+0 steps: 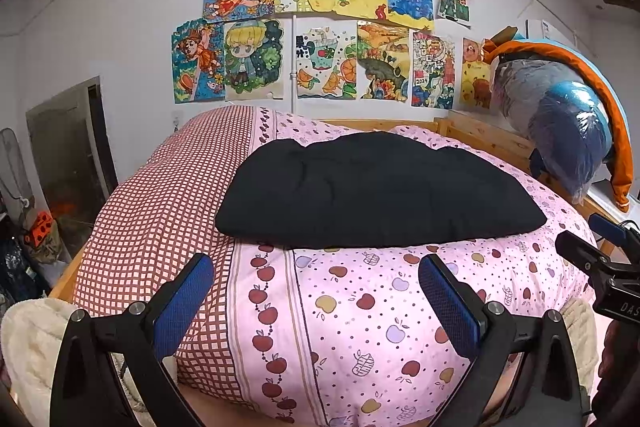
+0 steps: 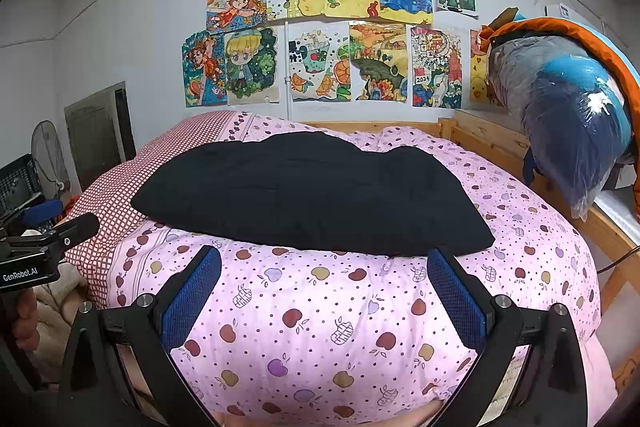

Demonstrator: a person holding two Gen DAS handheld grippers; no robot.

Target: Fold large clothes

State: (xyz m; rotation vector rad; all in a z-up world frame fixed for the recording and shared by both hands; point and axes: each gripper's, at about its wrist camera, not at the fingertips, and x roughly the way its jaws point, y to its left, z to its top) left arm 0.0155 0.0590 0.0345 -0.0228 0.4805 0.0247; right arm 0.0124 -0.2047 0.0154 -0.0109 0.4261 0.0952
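Both the left gripper (image 1: 316, 297) and right gripper (image 2: 324, 291) hover wide open and empty, side by side, the black garment (image 1: 376, 191) lying crosswise just ahead on the apple-print quilt (image 1: 360, 307).

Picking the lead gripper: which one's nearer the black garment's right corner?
Right. The right gripper sits just short of the black garment near that corner; the left gripper is further toward its left end.

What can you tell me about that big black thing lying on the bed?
The black garment is a soft, thick, matte cloth with no pattern showing. It lies folded into a wide, flat, roughly oblong bundle with faint creases and a wavy far edge. It rests on the pink apple-print quilt, its left end reaching the red checked part. Nothing else touches it: the left gripper and right gripper are both open, short of its near edge.
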